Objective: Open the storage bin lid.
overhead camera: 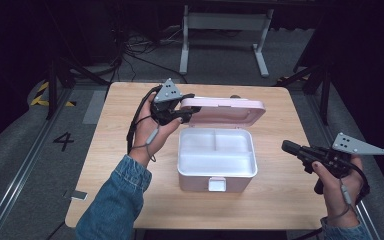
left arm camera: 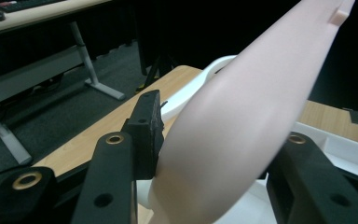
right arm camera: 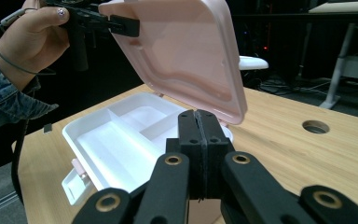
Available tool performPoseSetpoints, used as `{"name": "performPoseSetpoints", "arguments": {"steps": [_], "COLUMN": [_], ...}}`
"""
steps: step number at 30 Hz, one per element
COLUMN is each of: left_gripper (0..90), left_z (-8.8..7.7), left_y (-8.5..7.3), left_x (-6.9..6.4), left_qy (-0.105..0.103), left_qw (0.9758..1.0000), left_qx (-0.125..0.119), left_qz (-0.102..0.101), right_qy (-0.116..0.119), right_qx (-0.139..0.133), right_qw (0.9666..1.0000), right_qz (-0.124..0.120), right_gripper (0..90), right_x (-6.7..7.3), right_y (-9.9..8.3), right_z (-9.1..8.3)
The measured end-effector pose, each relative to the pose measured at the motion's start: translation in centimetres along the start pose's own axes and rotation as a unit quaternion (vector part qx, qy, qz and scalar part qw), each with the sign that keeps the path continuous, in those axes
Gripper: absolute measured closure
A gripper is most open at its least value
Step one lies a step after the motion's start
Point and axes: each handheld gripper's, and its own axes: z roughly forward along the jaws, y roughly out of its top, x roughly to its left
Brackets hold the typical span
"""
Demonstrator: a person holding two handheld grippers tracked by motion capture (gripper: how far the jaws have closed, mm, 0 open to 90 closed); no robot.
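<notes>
Left gripper fingers clamped on pink lid; right gripper fingers together, empty.

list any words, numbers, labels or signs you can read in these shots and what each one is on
"4": a dark numeral on the grey floor, left of the light wooden table.
Yellow and black hazard stripes on the floor at far left: a marking, no wording.
No lettering can be made out on the pale pink plastic lid, the white compartmented lunch box or the black grippers.
</notes>
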Motion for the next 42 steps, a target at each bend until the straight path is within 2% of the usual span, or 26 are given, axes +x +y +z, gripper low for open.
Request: {"name": "performPoseSetpoints", "arguments": {"steps": [7,11,16,24,29,32,39,42], "left_gripper": [58.3,57.1,55.4,53.6,51.8,50.1,45.5,43.9], "left_z": [1.0,1.8,3.0,4.2,4.9,5.5,6.5,7.1], "left_y": [0.3,0.4,0.8,0.7,0.8,0.7,0.2,0.2], "left_x": [1.2,1.8,2.8,4.2,4.8,5.2,6.1,6.5], "left_qy": [0.011,0.019,0.032,0.030,0.030,0.030,0.039,0.036], "left_qw": [0.9999,0.9998,0.9994,0.9991,0.9978,0.9971,0.9963,0.9954], "left_qx": [-0.002,-0.007,0.004,0.009,0.022,0.027,0.028,0.039], "left_qz": [-0.001,-0.009,-0.014,-0.030,-0.056,-0.065,-0.071,-0.080], "right_qy": [-0.014,-0.016,-0.020,-0.022,-0.021,-0.021,-0.025,-0.025], "right_qx": [0.005,0.008,0.009,0.015,0.019,0.024,0.028,0.027], "right_qw": [0.9999,0.9998,0.9997,0.9995,0.9995,0.9993,0.9991,0.9991], "right_qz": [0.008,0.007,0.008,0.014,0.017,0.020,0.022,0.021], "right_gripper": [89.8,89.2,87.5,86.5,86.6,86.5,86.1,85.9], "right_x": [-0.5,-0.7,-0.9,-1.4,-1.6,-1.6,-1.9,-2.1], "right_y": [-0.5,-0.6,-0.7,-1.0,-1.2,-1.3,-1.5,-1.6], "right_z": [-0.7,-0.8,-0.5,-0.3,-0.2,-0.1,0.0,0.1]}}
